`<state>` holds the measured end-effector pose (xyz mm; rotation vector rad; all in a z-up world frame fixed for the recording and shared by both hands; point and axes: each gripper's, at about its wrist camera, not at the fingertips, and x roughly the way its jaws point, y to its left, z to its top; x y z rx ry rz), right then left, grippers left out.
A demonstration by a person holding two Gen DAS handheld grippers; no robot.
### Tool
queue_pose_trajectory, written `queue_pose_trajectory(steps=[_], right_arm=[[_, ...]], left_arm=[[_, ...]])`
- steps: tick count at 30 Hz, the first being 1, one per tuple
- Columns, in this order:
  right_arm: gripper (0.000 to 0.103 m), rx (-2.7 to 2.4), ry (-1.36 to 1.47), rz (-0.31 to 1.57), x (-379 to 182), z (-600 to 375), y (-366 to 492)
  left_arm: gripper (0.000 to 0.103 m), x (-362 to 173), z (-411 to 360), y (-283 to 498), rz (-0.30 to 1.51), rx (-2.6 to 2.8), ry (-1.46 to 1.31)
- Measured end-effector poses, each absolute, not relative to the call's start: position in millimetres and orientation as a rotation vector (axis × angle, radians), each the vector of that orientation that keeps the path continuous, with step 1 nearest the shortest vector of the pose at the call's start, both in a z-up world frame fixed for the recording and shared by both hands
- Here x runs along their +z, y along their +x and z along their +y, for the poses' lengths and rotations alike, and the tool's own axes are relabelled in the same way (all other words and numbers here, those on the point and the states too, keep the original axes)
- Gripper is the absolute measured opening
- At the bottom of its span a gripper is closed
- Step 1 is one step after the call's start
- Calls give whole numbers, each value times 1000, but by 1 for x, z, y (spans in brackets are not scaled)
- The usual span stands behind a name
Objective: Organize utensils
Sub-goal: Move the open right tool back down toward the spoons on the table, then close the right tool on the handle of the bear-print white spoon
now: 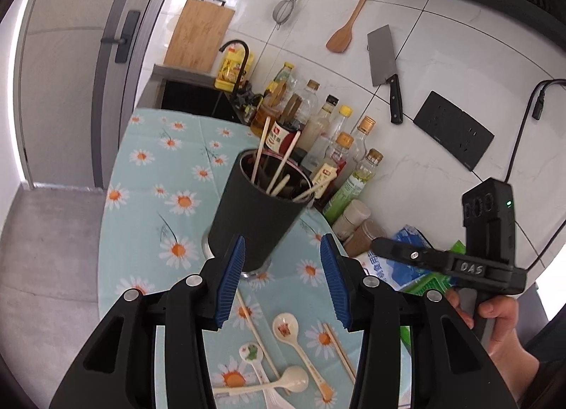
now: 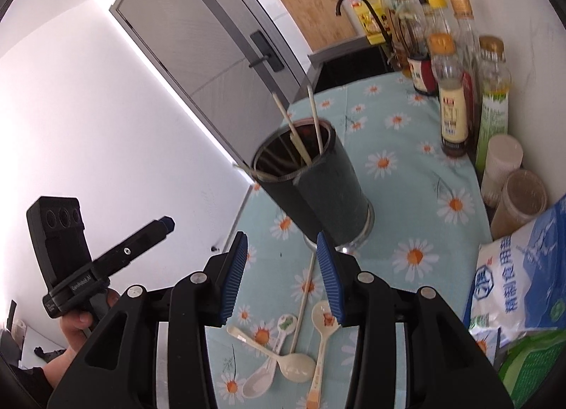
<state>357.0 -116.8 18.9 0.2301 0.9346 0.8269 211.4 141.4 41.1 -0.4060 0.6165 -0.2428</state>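
Observation:
A black utensil holder (image 1: 258,211) stands on the daisy tablecloth with several chopsticks (image 1: 281,165) leaning in it; it also shows in the right wrist view (image 2: 318,182). Several ceramic spoons (image 1: 286,329) (image 2: 293,366) and loose chopsticks (image 1: 339,352) (image 2: 302,303) lie on the cloth nearer me. My left gripper (image 1: 283,288) is open and empty, above the cloth just short of the holder. My right gripper (image 2: 281,281) is open and empty, above the spoons. The right gripper body (image 1: 488,257) shows in the left wrist view, and the left one (image 2: 70,260) in the right wrist view.
Sauce and oil bottles (image 1: 329,147) (image 2: 452,97) line the wall beside the holder. Two jars (image 2: 520,196) and a blue-white bag (image 2: 523,288) sit at the right. A cleaver (image 1: 385,69) and wooden spatula (image 1: 348,19) hang on the wall. A sink and tap (image 1: 237,65) lie beyond the cloth.

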Motion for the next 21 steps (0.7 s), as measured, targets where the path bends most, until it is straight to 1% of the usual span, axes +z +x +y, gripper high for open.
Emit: queue_pose_trajectory(steps=[9, 14, 21], right_arm=[[42, 818, 176, 1129, -37, -101, 346], [42, 801, 124, 1243, -66, -90, 341], [42, 770, 86, 1315, -89, -83, 335]], left_arm=[[43, 11, 149, 193, 687, -265, -404], [43, -12, 144, 185, 755, -309, -393], [43, -41, 141, 171, 825, -347, -388]])
